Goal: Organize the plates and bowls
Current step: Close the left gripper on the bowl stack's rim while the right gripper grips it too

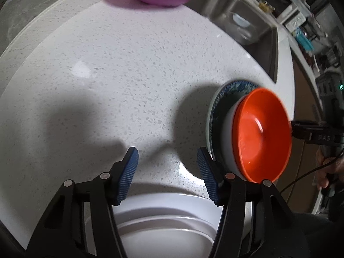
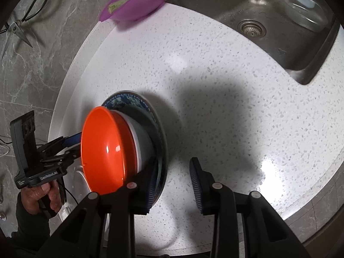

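Note:
An orange bowl [image 1: 262, 135] is nested in a pale grey bowl [image 1: 228, 142], and both stand on a blue patterned plate [image 1: 232, 88] on the white speckled counter [image 1: 129, 75]. A white plate [image 1: 167, 219] lies under my left gripper [image 1: 167, 167], which is open with only bare counter between its blue pads. In the right wrist view my right gripper [image 2: 173, 182] straddles the patterned plate's [image 2: 129, 101] near rim. Its left finger [image 2: 150, 185] is against the plate beside the grey bowl [image 2: 144, 142]. The right finger [image 2: 197, 182] stands apart over the counter, so the gripper is open.
A purple bowl [image 2: 137, 2] with food scraps sits at the counter's far edge. A steel sink [image 2: 268, 49] holding a clear glass container [image 2: 301, 10] lies to the right. Scissors [image 2: 19, 25] hang on the grey marble wall. A hand [image 2: 38, 200] holds the left gripper beside the orange bowl [image 2: 103, 150].

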`<act>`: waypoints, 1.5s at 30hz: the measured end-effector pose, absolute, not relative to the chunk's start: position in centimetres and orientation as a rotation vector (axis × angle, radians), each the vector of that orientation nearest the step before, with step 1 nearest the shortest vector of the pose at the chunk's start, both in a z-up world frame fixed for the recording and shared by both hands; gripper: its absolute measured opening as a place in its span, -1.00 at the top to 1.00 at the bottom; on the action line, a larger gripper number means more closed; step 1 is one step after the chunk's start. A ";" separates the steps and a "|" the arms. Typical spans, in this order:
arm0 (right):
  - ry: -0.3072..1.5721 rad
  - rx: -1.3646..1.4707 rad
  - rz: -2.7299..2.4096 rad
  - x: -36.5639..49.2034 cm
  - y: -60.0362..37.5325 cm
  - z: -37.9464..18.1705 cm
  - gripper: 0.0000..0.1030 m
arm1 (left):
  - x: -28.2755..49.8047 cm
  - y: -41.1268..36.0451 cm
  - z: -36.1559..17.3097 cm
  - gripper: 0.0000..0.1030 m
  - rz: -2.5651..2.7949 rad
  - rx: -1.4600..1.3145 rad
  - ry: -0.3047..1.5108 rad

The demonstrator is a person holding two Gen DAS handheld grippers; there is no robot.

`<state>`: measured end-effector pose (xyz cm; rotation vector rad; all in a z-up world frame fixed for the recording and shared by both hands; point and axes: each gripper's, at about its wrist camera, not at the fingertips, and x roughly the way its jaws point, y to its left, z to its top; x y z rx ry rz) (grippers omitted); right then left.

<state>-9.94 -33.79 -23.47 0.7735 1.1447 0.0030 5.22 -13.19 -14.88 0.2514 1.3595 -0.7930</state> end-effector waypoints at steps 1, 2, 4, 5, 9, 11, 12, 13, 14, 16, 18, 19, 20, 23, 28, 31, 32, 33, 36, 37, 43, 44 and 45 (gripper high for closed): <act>1.137 0.779 0.007 -10.1 -33.9 -23.3 0.33 | 5.2 -13.0 -14.5 -0.05 -0.797 0.240 1.356; 1.131 0.781 0.009 -10.2 -34.1 -23.2 0.33 | 5.2 -12.9 -14.2 -0.06 -0.802 0.230 1.355; 1.117 0.787 0.011 -10.4 -34.4 -22.8 0.33 | 5.2 -12.9 -13.7 -0.09 -0.833 0.217 1.358; 1.109 0.792 0.018 -10.5 -34.5 -22.5 0.33 | 5.1 -13.1 -13.6 -0.09 -0.853 0.214 1.367; 1.099 0.780 0.034 -10.6 -34.3 -21.7 0.33 | 4.6 -14.4 -14.1 -0.10 -0.908 0.244 1.399; 1.098 0.787 0.034 -10.7 -34.4 -21.7 0.34 | 4.4 -14.3 -14.2 -0.10 -0.906 0.254 1.401; 1.096 0.789 0.032 -10.8 -34.4 -21.7 0.34 | 4.4 -14.4 -14.3 -0.10 -0.907 0.250 1.403; 1.096 0.791 0.034 -10.8 -34.5 -21.7 0.34 | 4.5 -14.5 -14.5 -0.10 -0.908 0.244 1.408; 1.101 0.792 0.037 -10.8 -34.5 -21.9 0.34 | 4.6 -14.5 -14.7 -0.10 -0.910 0.233 1.411; 1.118 0.788 0.037 -10.6 -34.3 -22.5 0.34 | 4.9 -14.4 -15.1 -0.09 -0.917 0.228 1.416; 1.127 0.791 0.033 -10.4 -34.2 -22.9 0.34 | 4.9 -14.8 -15.4 -0.06 -0.920 0.245 1.416; 1.129 0.793 0.031 -10.2 -34.1 -23.1 0.34 | 4.8 -15.2 -15.6 -0.06 -0.917 0.260 1.412; 1.131 0.794 0.032 -10.1 -34.1 -23.2 0.35 | 4.8 -15.4 -15.9 -0.02 -0.915 0.262 1.414; 1.136 0.800 0.037 -9.8 -34.1 -23.7 0.36 | 4.8 -15.7 -16.9 0.02 -0.926 0.236 1.437; 1.133 0.805 0.047 -9.5 -34.5 -24.2 0.37 | 4.8 -15.9 -17.1 0.16 -0.941 0.222 1.437; 1.127 0.802 0.065 -9.4 -34.5 -24.2 0.56 | 4.7 -16.0 -16.8 0.42 -0.967 0.210 1.432; 1.125 0.794 0.077 -9.3 -34.4 -24.1 0.68 | 4.6 -16.3 -16.7 0.54 -0.973 0.212 1.429; 1.122 0.782 0.083 -9.2 -34.2 -23.9 0.74 | 4.4 -16.8 -16.7 0.65 -0.979 0.213 1.428; 1.116 0.756 0.081 -9.0 -33.7 -23.4 0.79 | 4.1 -17.6 -16.3 0.81 -0.983 0.229 1.422; 1.113 0.758 0.076 -9.0 -33.7 -23.4 0.79 | 4.1 -17.6 -16.2 0.81 -0.979 0.232 1.421; 1.097 0.794 0.070 -9.0 -34.1 -23.6 0.80 | 3.7 -17.2 -16.2 0.81 -0.956 0.213 1.417; 1.096 0.795 0.066 -9.1 -34.2 -23.6 0.79 | 3.7 -17.3 -16.3 0.82 -0.952 0.209 1.419; 1.096 0.797 0.064 -9.1 -34.2 -23.6 0.79 | 3.7 -17.2 -16.3 0.82 -0.944 0.202 1.422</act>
